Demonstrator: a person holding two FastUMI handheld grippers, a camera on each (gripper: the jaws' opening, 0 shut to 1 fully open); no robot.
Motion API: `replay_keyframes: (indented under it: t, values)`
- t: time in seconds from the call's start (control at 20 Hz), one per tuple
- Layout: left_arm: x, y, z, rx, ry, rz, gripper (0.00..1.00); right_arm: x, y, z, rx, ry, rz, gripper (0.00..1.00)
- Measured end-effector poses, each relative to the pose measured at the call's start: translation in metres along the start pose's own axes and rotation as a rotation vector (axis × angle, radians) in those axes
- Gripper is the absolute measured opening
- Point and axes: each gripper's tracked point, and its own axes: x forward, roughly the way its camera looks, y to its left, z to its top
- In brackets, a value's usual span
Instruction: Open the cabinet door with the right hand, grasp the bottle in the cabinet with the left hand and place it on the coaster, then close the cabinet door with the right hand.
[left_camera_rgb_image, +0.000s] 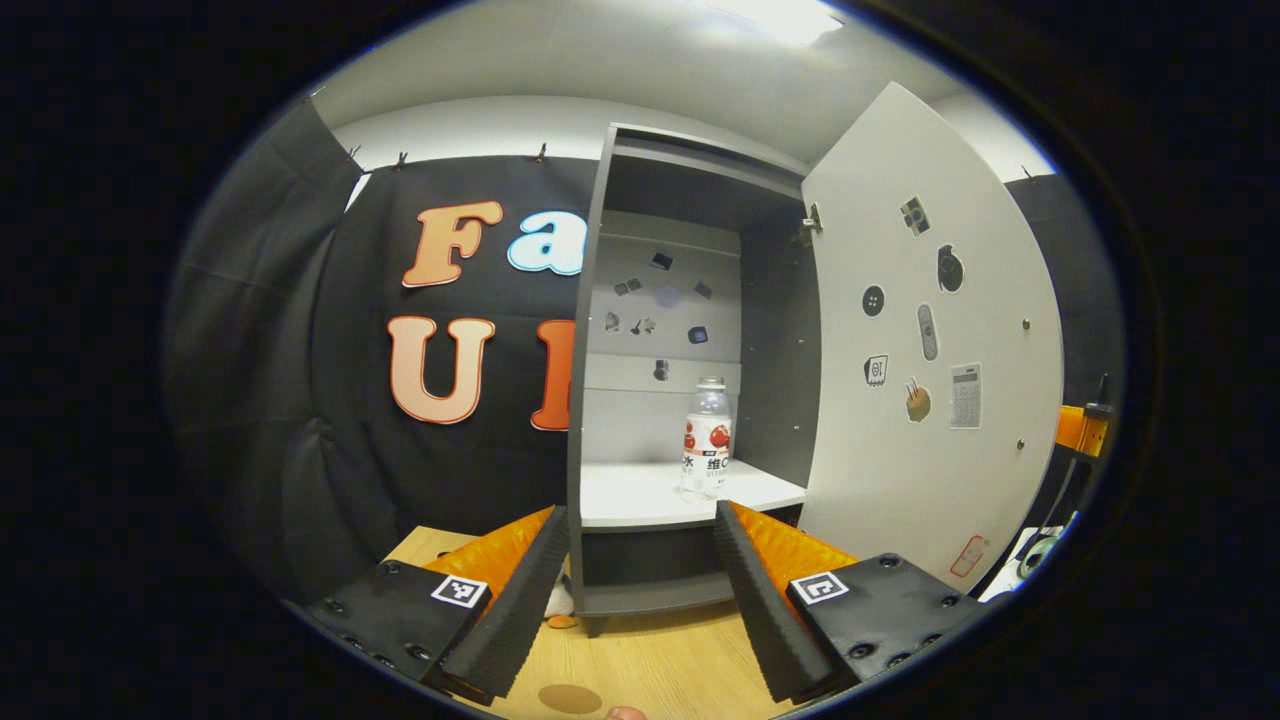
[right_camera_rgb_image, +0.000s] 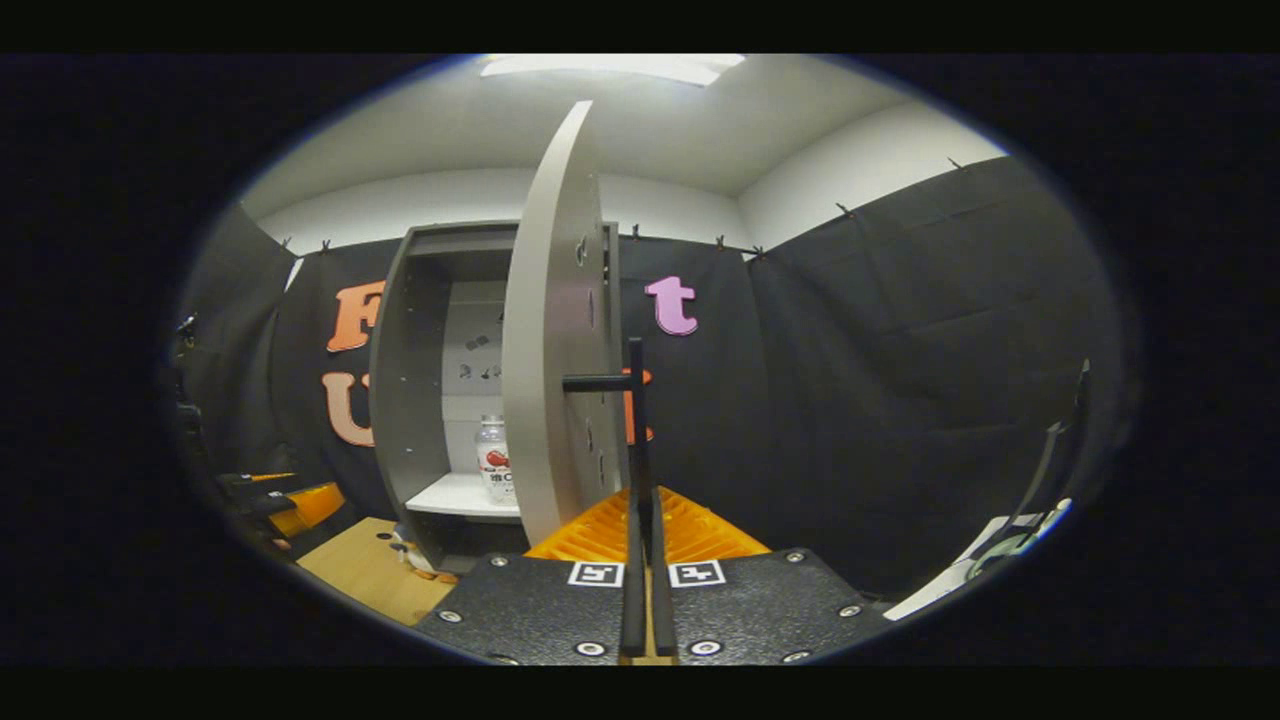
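Note:
The grey cabinet (left_camera_rgb_image: 590, 400) stands with its door (left_camera_rgb_image: 930, 370) swung wide to the right. A clear bottle (left_camera_rgb_image: 706, 437) with a red-and-white label stands upright on the white shelf inside. My left gripper (left_camera_rgb_image: 640, 512) is open, level with the shelf's front edge and short of the bottle, nothing between its fingers. A round brown coaster (left_camera_rgb_image: 570, 698) lies on the wooden table below it. In the right gripper view the door (right_camera_rgb_image: 555, 350) shows edge-on, and my right gripper (right_camera_rgb_image: 641, 500) is shut on its black bar handle (right_camera_rgb_image: 635, 400). The bottle (right_camera_rgb_image: 494, 474) shows past the door.
A small white and orange figure (left_camera_rgb_image: 560, 603) lies on the table by the cabinet's foot. An orange part of the other gripper (left_camera_rgb_image: 1082, 428) peeks out behind the door's right edge. The left gripper (right_camera_rgb_image: 290, 505) shows at the far left of the right gripper view.

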Motion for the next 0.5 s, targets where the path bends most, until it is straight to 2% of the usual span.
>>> replay_keyframes:
  t: [0.3, 0.4, 0.45, 0.5]
  values:
    - [0.005, -0.038, -0.006, 0.009, 0.008, -0.051, 0.95, -0.003, -0.017, 0.0, -0.005, 0.012, 0.036, 0.0]
    - [0.009, -0.043, -0.007, 0.004, 0.017, -0.063, 0.94, -0.004, -0.03, 0.0, -0.035, 0.012, -0.001, 0.0]
    - [0.01, -0.042, -0.007, 0.004, 0.017, -0.068, 0.95, -0.006, -0.039, -0.002, -0.057, 0.014, -0.03, 0.06]
    - [0.011, -0.043, -0.006, 0.006, 0.017, -0.075, 0.95, -0.006, -0.049, -0.003, -0.081, 0.015, -0.06, 0.03]
